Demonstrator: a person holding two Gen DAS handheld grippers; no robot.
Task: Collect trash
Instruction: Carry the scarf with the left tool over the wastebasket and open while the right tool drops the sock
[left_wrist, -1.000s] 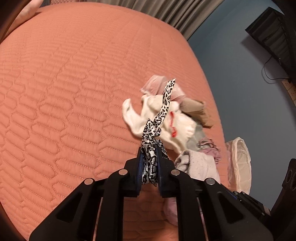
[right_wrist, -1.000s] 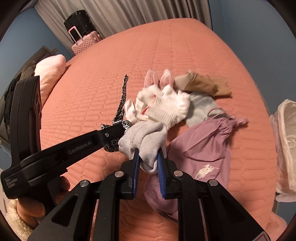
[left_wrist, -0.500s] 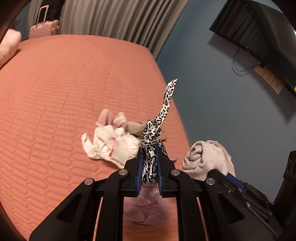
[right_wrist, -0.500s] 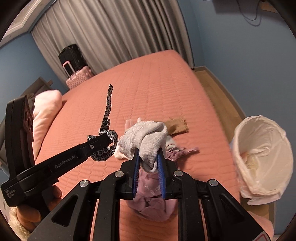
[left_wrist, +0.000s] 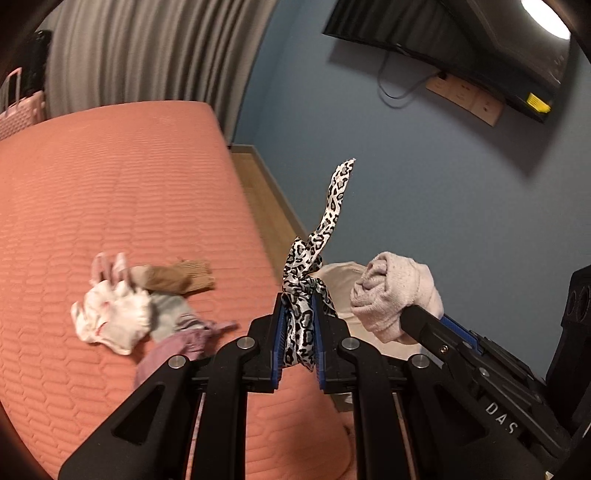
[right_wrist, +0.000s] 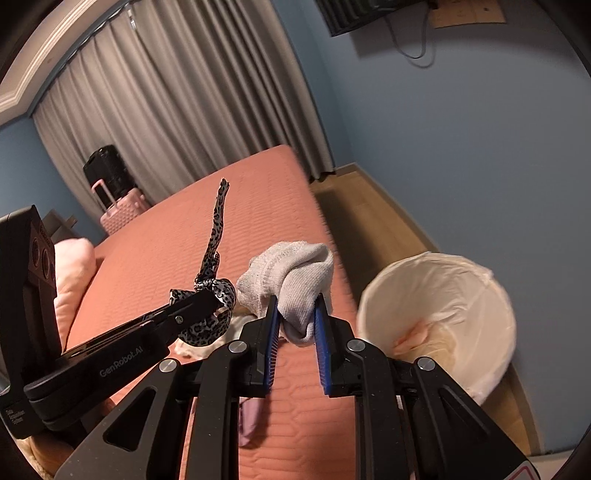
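Observation:
My left gripper is shut on a leopard-print fabric strip, knotted, with one end sticking up; it also shows in the right wrist view. My right gripper is shut on a rolled grey sock, which also shows in the left wrist view. Both are held above the bed's right edge. A bin with a white liner stands on the floor to the right, partly hidden behind the sock in the left wrist view.
On the salmon quilted bed lie a white sock, a tan sock, a grey sock and a mauve cloth. Pink pillow, suitcases and curtains are at the back. A blue wall with a TV is to the right.
Both grippers rose and swung right from over the clothes pile toward the bed's edge, carrying their items. The bin came into fuller view at the right.

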